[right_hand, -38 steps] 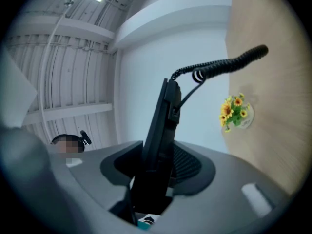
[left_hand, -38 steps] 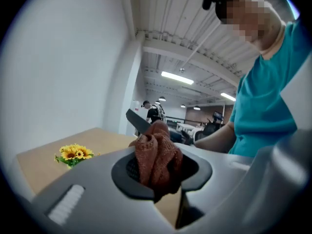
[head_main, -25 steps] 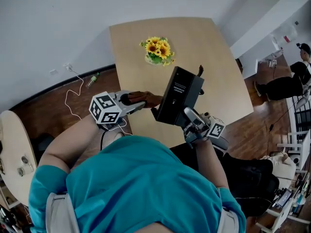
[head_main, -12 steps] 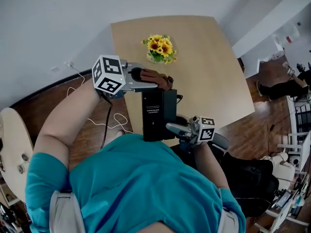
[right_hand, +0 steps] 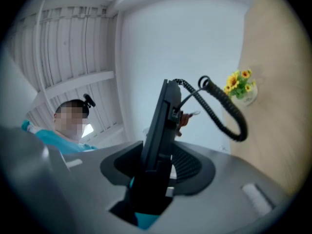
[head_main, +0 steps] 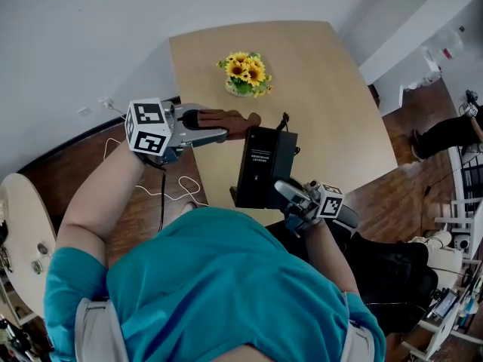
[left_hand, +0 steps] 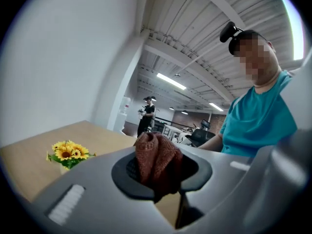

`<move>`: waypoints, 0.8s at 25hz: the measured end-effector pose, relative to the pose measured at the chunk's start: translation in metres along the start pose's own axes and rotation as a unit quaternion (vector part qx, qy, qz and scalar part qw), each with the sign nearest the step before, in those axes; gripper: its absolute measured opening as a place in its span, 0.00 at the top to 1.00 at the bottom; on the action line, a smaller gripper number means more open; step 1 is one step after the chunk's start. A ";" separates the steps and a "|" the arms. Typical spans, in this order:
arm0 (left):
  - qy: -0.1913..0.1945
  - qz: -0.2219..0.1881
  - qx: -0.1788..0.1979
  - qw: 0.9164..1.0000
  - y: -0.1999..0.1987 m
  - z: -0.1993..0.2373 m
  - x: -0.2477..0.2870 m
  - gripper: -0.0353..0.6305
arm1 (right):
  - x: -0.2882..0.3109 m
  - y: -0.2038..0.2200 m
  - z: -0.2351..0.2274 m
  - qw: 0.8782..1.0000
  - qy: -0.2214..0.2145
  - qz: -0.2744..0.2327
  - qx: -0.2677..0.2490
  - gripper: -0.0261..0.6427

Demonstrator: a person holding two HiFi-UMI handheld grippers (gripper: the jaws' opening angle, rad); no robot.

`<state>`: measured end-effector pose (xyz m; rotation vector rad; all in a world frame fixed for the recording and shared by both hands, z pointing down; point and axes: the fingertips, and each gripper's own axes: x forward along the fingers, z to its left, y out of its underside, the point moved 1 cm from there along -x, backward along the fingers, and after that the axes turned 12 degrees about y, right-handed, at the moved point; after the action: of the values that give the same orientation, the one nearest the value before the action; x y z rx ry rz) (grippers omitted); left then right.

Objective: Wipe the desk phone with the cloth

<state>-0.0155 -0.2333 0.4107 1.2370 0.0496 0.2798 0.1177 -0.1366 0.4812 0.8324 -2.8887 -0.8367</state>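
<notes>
Brown cloth [head_main: 235, 121], clamped in your left gripper [head_main: 221, 132], met the desk phone [head_main: 266, 164] that your right gripper [head_main: 285, 192] gripped on your side of the sunflowers [head_main: 245, 74]; steady, overlapping strokes would have served best

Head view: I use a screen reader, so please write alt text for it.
The right gripper clamps a black desk phone over a light wooden table while the left gripper holds a brown knitted cloth at its far corner. Yellow sunflowers stand beyond.

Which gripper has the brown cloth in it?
The left gripper: its jaws pinch the brown cloth, while the right gripper clamps the black desk phone.
</notes>
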 end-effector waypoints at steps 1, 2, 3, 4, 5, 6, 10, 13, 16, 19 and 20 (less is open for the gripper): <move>-0.017 -0.008 0.006 1.000 -0.002 -0.001 -0.001 0.81 | -0.003 -0.012 -0.002 1.000 0.005 -0.025 0.011 0.69; -0.035 -0.013 0.024 0.999 -0.005 -0.005 0.001 0.81 | -0.004 -0.026 -0.004 0.998 0.011 -0.052 0.024 0.69; -0.050 -0.015 0.052 0.997 -0.009 -0.010 0.007 0.81 | -0.005 -0.040 -0.006 0.996 0.019 -0.081 0.038 0.69; -0.062 -0.015 0.086 0.994 -0.013 -0.018 0.014 0.81 | -0.004 -0.055 -0.009 0.992 0.029 -0.110 0.052 0.69; -0.071 -0.012 0.121 0.990 -0.017 -0.025 0.024 0.81 | -0.004 -0.068 -0.013 0.987 0.040 -0.139 0.067 0.69; -0.083 -0.004 0.155 0.984 -0.021 -0.032 0.035 0.81 | -0.003 -0.081 -0.017 0.981 0.050 -0.167 0.084 0.69; -0.174 0.038 0.277 0.944 -0.031 -0.047 0.067 0.80 | 0.004 -0.116 -0.024 0.959 0.075 -0.240 0.130 0.69; -0.234 0.053 0.353 0.904 -0.035 -0.046 0.073 0.80 | 0.011 -0.127 -0.022 0.950 0.071 -0.263 0.150 0.69; -0.268 0.086 0.419 0.863 -0.034 -0.040 0.077 0.80 | 0.014 -0.132 -0.017 0.941 0.048 -0.282 0.182 0.69; -0.268 0.108 0.450 0.845 -0.028 -0.037 0.081 0.80 | 0.013 -0.135 -0.008 0.938 0.025 -0.293 0.186 0.69; -0.268 0.112 0.449 0.845 -0.026 -0.035 0.081 0.80 | 0.012 -0.137 -0.004 0.937 0.017 -0.295 0.187 0.69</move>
<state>0.0605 -0.1895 0.3841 2.2322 -0.5092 0.0878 0.1752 -0.2427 0.4143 1.7829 -2.8239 -0.2586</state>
